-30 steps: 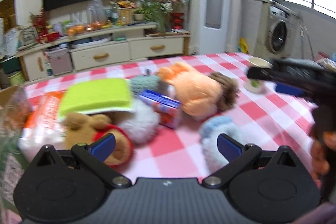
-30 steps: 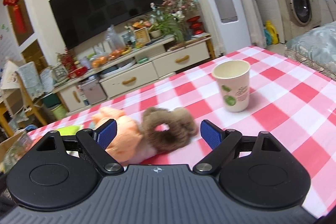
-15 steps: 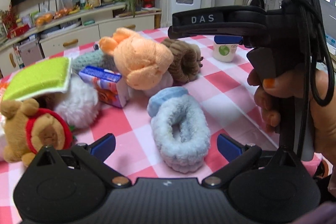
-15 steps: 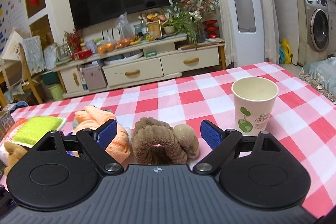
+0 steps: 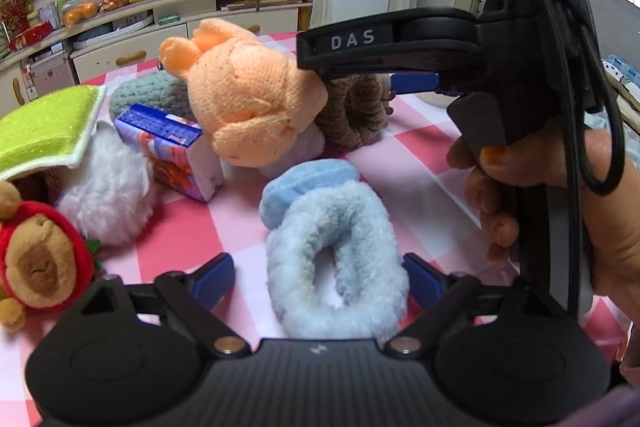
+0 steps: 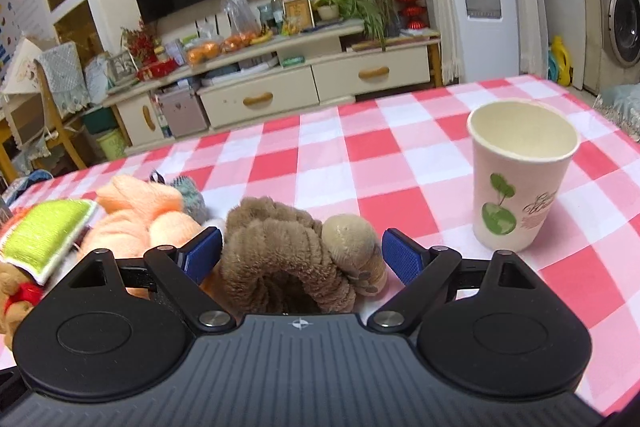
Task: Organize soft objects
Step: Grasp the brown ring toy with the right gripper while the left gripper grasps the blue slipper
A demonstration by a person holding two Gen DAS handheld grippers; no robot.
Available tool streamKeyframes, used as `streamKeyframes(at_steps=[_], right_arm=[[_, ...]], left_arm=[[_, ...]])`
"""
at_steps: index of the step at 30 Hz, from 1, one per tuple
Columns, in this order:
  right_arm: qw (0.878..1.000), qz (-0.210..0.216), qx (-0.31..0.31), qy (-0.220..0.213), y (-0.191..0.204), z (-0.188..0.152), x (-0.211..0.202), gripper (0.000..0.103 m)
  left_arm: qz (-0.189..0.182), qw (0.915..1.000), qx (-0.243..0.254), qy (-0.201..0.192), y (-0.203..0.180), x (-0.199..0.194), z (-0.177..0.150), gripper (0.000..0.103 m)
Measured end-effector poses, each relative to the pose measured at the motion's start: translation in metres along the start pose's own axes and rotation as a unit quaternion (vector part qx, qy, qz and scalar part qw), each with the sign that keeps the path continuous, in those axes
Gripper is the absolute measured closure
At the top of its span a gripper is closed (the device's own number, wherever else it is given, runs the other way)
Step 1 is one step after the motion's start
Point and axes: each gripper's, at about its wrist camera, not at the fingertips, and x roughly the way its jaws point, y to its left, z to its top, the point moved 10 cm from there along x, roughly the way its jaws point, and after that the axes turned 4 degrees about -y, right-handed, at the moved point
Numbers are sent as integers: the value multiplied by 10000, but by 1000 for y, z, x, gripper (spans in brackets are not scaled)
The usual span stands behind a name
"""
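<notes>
Both mine spread wide: left gripper (image 5: 318, 277) straddles the pale blue fluffy ring (image 5: 336, 263) on the checked tablecloth (image 5: 420, 163), right gripper (image 6: 301, 253) straddles the brown plush ring (image 6: 280, 259). I'd sink deeper, centre, then squeeze gently.

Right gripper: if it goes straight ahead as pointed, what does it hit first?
Probably the brown scrunchie, which sits between the open right gripper's fingers. The paper cup stands off to the right, out of line.
</notes>
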Motion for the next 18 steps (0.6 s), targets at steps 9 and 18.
streamKeyframes(at_steps=[9,18], right_arm=[[9999,-47,-77,-46,-3,1,3,0],[10000,-2,-46,9,-6,-3,1,37]], left_arm=[[-15,9999,117,-64,3,-1,9,52],[-172,9998,-84,-25,17,-3,8,65]])
